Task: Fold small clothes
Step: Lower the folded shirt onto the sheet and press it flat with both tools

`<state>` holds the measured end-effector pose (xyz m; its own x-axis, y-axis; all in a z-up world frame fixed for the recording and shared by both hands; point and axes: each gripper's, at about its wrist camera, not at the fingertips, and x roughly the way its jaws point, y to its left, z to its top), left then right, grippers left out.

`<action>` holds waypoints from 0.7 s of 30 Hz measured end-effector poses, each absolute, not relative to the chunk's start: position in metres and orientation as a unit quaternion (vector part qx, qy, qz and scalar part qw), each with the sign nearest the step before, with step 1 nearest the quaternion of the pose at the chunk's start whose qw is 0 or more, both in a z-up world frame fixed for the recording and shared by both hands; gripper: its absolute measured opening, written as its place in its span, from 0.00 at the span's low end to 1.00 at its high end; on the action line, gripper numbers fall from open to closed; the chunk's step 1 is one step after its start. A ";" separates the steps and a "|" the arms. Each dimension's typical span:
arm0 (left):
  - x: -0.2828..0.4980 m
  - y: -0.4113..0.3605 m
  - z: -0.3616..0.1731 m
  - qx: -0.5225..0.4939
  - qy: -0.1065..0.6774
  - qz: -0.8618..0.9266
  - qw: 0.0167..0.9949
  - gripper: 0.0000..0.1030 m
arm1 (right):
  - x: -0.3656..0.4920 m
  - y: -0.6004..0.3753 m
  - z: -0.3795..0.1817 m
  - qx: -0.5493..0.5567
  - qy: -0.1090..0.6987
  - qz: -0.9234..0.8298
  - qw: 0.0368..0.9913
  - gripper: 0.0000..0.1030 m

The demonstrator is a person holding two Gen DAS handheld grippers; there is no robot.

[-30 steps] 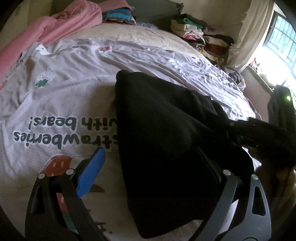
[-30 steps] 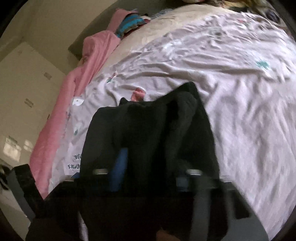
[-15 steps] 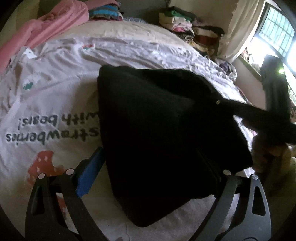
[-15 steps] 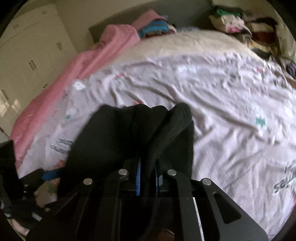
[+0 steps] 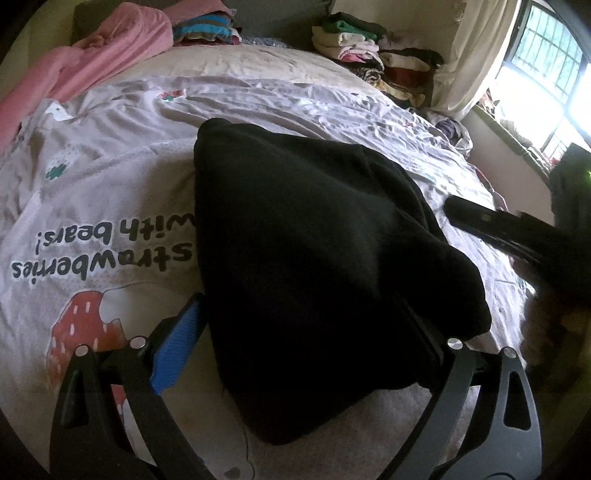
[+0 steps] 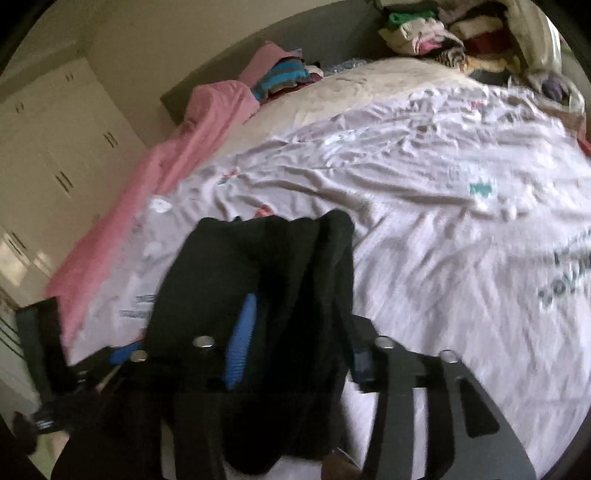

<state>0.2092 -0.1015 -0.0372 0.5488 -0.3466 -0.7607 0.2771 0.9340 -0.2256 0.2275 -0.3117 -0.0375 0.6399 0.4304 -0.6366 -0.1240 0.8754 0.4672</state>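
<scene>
A black garment (image 5: pixel 314 240) lies bunched on the printed bedsheet (image 5: pixel 92 184). My left gripper (image 5: pixel 299 314) is open wide around the garment's near end. Its blue left pad (image 5: pixel 173 350) is bare beside the cloth, and the cloth covers the right finger. In the right wrist view the same black garment (image 6: pixel 258 266) drapes over my right gripper (image 6: pixel 299 332). That gripper's jaws are opening: the blue pads (image 6: pixel 240 339) stand apart with loose cloth between them. One right-gripper finger (image 5: pixel 476 219) shows just right of the garment.
A pink blanket (image 5: pixel 92 62) runs along the bed's far left. Folded clothes are stacked at the head (image 5: pixel 203 29) and at the far right corner (image 5: pixel 369 48). A bright window (image 5: pixel 546 74) is to the right, and white wardrobe doors (image 6: pixel 55 166) stand beyond the bed.
The right gripper's pads were pinched on a fold of the black garment; now they stand apart. That gripper has drawn back to the right and the garment lies lower. The left gripper barely moved.
</scene>
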 end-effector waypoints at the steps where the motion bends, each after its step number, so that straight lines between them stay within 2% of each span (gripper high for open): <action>1: 0.208 -0.102 -0.037 -0.037 0.439 -0.177 0.880 0.87 | 0.222 -0.314 -0.037 0.206 0.395 0.162 0.880 0.58; 3: 0.206 -0.102 -0.036 -0.032 0.437 -0.176 0.881 0.86 | 0.212 -0.316 -0.037 0.229 0.398 0.173 0.871 0.61; 4: 0.205 -0.102 -0.035 -0.031 0.436 -0.176 0.882 0.86 | 0.209 -0.316 -0.037 0.236 0.400 0.177 0.867 0.67; 6: 0.202 -0.101 -0.034 -0.029 0.434 -0.175 0.883 0.87 | 0.201 -0.313 -0.039 0.251 0.406 0.185 0.859 0.72; 13: 0.195 -0.096 -0.032 -0.030 0.432 -0.174 0.884 0.87 | 0.199 -0.299 -0.051 0.257 0.433 0.194 0.842 0.76; 15: 0.194 -0.095 -0.031 -0.027 0.433 -0.169 0.885 0.91 | 0.201 -0.292 -0.052 0.250 0.435 0.193 0.843 0.75; 17: 0.194 -0.094 -0.032 -0.023 0.433 -0.164 0.886 0.91 | 0.205 -0.286 -0.051 0.238 0.434 0.191 0.847 0.71; 18: 0.194 -0.093 -0.033 -0.024 0.434 -0.164 0.885 0.91 | 0.206 -0.284 -0.052 0.233 0.435 0.189 0.849 0.65; 20: 0.194 -0.091 -0.034 -0.028 0.436 -0.164 0.884 0.91 | 0.210 -0.277 -0.053 0.219 0.436 0.184 0.853 0.48; 21: 0.194 -0.090 -0.034 -0.030 0.436 -0.164 0.884 0.91 | 0.212 -0.274 -0.053 0.213 0.437 0.183 0.855 0.32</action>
<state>0.1941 -0.0897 -0.0341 0.5652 -0.3167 -0.7617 0.2647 0.9442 -0.1962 0.2116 -0.2744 -0.0531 0.5512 0.4993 -0.6685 -0.1270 0.8421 0.5242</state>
